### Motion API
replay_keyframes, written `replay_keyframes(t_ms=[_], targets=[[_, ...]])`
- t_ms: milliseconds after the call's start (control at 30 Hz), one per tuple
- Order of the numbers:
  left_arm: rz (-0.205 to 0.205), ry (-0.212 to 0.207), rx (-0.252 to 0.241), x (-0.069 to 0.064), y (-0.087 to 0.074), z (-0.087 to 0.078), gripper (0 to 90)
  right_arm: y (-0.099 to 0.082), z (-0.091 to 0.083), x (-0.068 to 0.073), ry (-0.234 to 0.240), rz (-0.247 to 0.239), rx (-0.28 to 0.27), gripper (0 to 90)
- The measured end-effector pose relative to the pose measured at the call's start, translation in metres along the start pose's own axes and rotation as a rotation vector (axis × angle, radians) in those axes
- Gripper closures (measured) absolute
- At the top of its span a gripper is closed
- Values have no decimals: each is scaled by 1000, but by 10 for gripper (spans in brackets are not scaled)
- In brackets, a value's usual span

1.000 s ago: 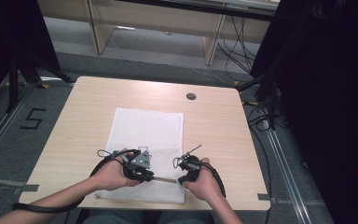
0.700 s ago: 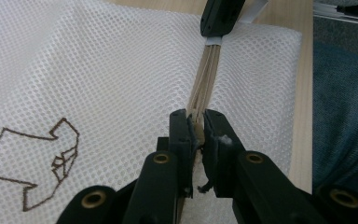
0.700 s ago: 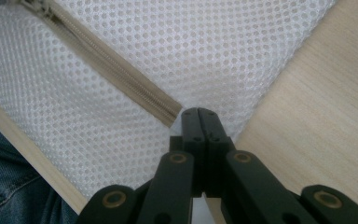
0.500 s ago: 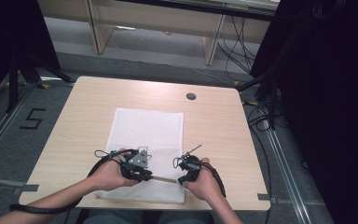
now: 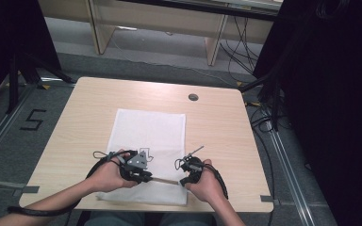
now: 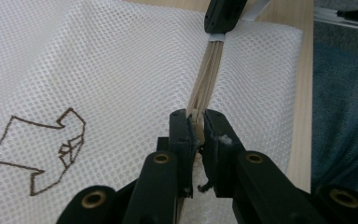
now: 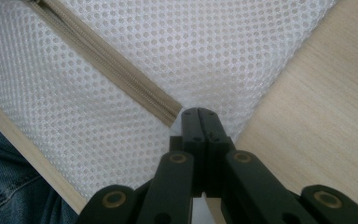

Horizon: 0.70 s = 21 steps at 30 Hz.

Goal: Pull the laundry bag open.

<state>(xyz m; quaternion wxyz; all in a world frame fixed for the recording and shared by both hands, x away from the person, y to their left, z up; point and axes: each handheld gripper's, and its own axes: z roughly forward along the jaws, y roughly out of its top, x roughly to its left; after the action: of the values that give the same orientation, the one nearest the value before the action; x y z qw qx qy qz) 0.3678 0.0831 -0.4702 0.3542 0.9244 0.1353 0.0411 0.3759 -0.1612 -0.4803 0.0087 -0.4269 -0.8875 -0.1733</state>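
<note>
Mesh bag [image 5: 148, 141] flat on table [image 5: 217, 122], near edge. Left gripper [image 6: 196, 122] clamps zipper [image 6: 206, 79] by slider; right gripper [image 7: 199, 114] pinches bag corner at zipper end. Step: sliding zipper, likely. Next: hold corner taut, draw slider steadily along tape.

A black numeral 5 [image 5: 32, 120] is marked on the grey floor [image 5: 9, 155] left of the table [image 5: 89, 101]. No other text can be read.
</note>
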Motion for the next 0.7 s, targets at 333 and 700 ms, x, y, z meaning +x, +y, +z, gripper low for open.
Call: replay_keyframes(t_ms=[333, 700], targets=[[-2, 3, 1, -1, -1, 0, 819, 0, 0, 0, 0, -1, 0, 900], [-18, 0, -5, 0, -5, -3, 819, 0, 0, 1, 0, -8, -3, 900]])
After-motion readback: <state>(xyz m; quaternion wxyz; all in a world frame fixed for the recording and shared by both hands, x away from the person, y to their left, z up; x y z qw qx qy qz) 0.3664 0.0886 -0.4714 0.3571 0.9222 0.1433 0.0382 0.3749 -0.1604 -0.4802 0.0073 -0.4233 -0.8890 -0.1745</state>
